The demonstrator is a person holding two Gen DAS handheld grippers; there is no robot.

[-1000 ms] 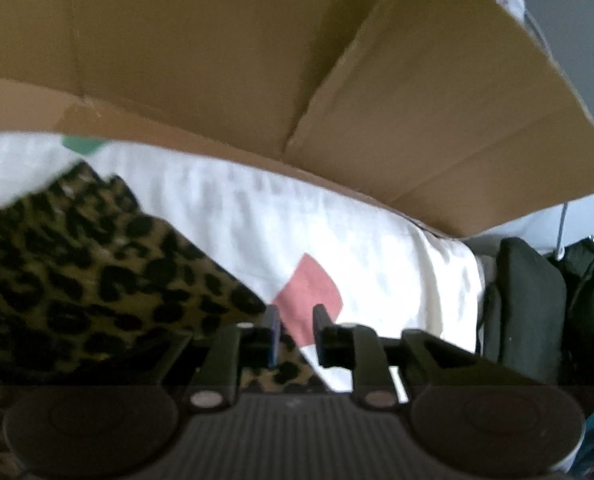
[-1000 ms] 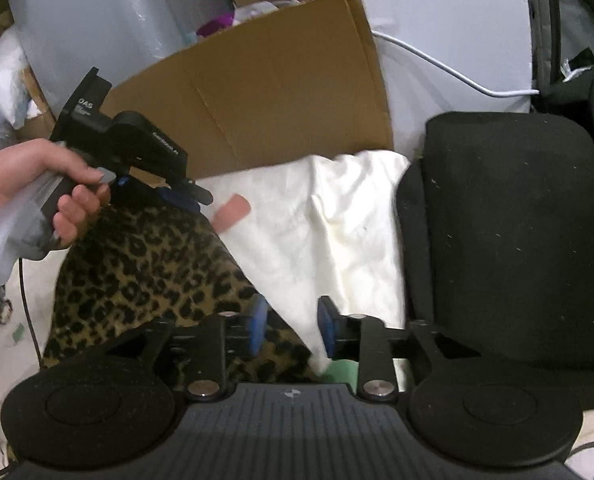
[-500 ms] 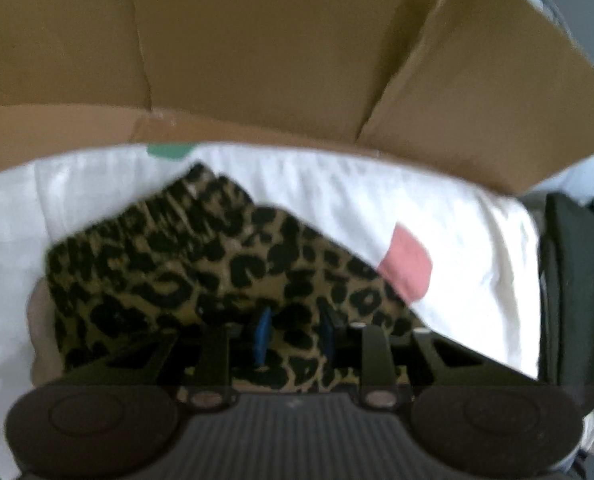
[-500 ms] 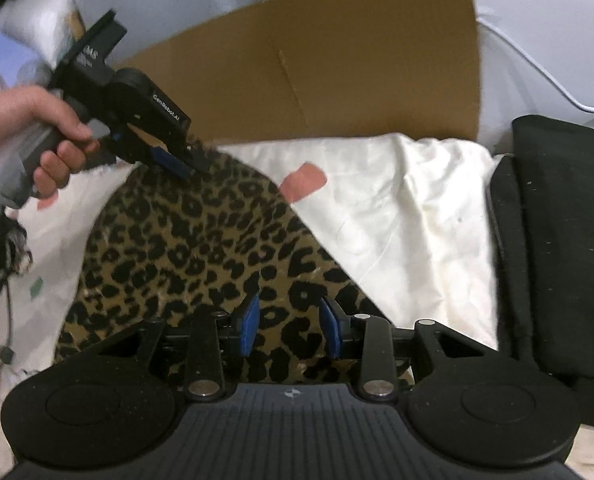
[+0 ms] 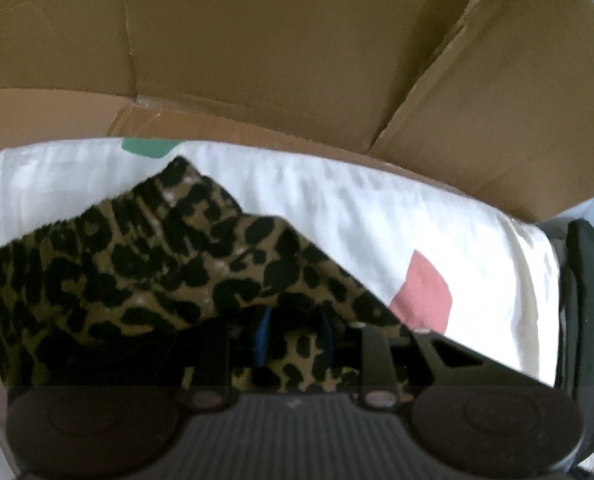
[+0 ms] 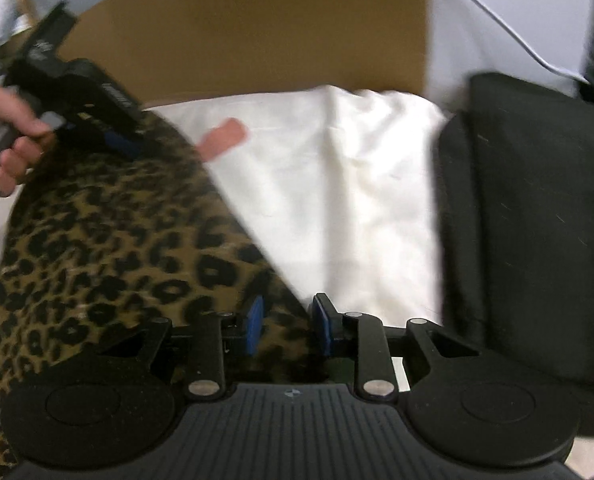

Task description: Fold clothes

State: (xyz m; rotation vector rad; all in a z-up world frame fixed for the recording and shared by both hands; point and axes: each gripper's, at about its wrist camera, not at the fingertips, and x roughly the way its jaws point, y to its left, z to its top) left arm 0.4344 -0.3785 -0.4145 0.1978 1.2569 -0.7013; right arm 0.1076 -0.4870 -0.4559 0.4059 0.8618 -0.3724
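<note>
A leopard-print garment (image 5: 145, 276) lies on a white sheet (image 5: 377, 232) with a pink patch (image 5: 425, 300). My left gripper (image 5: 293, 340) is shut on one edge of the garment, with cloth between the blue pads. In the right wrist view the same garment (image 6: 109, 248) spreads to the left. My right gripper (image 6: 287, 324) is shut on its near corner. The left gripper (image 6: 117, 140) shows there at the garment's far corner, held by a hand.
A brown cardboard sheet (image 5: 297, 48) stands along the back of the sheet. A folded black garment (image 6: 529, 220) lies to the right of the white sheet. A white cable (image 6: 509, 32) runs along the wall behind it.
Both grippers have carried the leopard garment back and to the left across the sheet. More of the garment now lies spread in front of both cameras.
</note>
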